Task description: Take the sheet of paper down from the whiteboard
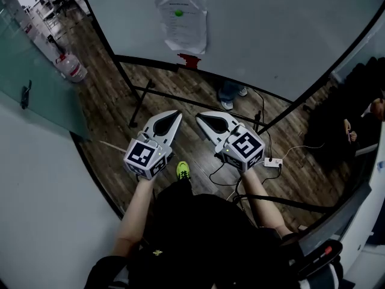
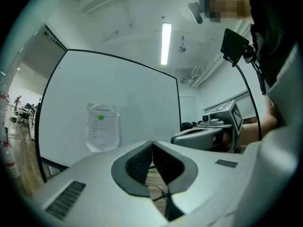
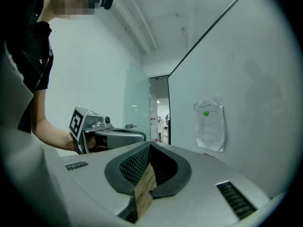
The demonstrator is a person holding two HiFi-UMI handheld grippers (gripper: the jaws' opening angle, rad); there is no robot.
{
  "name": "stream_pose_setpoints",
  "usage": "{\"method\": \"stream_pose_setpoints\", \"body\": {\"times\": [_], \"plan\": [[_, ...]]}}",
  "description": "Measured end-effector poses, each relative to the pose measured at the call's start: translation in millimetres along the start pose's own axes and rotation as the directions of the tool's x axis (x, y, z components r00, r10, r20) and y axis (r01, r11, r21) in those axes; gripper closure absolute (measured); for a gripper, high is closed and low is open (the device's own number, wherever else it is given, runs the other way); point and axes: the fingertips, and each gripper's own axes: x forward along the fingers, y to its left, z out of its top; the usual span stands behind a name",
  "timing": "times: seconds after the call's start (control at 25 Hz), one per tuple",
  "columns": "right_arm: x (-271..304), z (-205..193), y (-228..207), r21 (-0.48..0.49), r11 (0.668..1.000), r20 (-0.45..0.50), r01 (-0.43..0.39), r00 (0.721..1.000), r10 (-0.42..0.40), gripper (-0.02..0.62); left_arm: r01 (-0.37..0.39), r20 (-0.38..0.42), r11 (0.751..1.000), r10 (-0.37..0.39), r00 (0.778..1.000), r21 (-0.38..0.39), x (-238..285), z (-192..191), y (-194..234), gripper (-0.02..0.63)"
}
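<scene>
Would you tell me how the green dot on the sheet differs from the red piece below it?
The green dot is round; the red piece is blocky and wider. The green dot sits near the top of the sheet of paper; the red piece sits just below that sheet, at the lower edge of the whiteboard. Both are small and brightly coloured.

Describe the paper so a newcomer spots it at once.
Look at the big whiteboard on the black stand. On its left part hangs a white sheet of paper. It is the only sheet there: crinkled, printed, with a green dot near its top.
</scene>
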Motion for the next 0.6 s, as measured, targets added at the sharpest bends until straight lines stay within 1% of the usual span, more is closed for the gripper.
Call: {"method": "stream_pose_setpoints", "body": {"times": [0.2,0.36,0.6], "plan": [[25,3,-18,-0.003,1.0,-0.013,0.019,1.0,-0.019,0.594,0.019,0.0,1.0,-0.019,1.0,-0.008,15,2,28,0.58],[44,6,-35,-0.009,0.999,-0.02,0.044,0.999,-0.045,0.594,0.037,-0.002,0.999,-0.037,0.999,0.004,28,6,48,0.58],[77,16,-57,-0.014,0.998,-0.011,0.062,0.998,-0.062,0.594,0.071,-0.005,0.997,-0.071,0.997,0.007,45,12,80,0.58]]}}
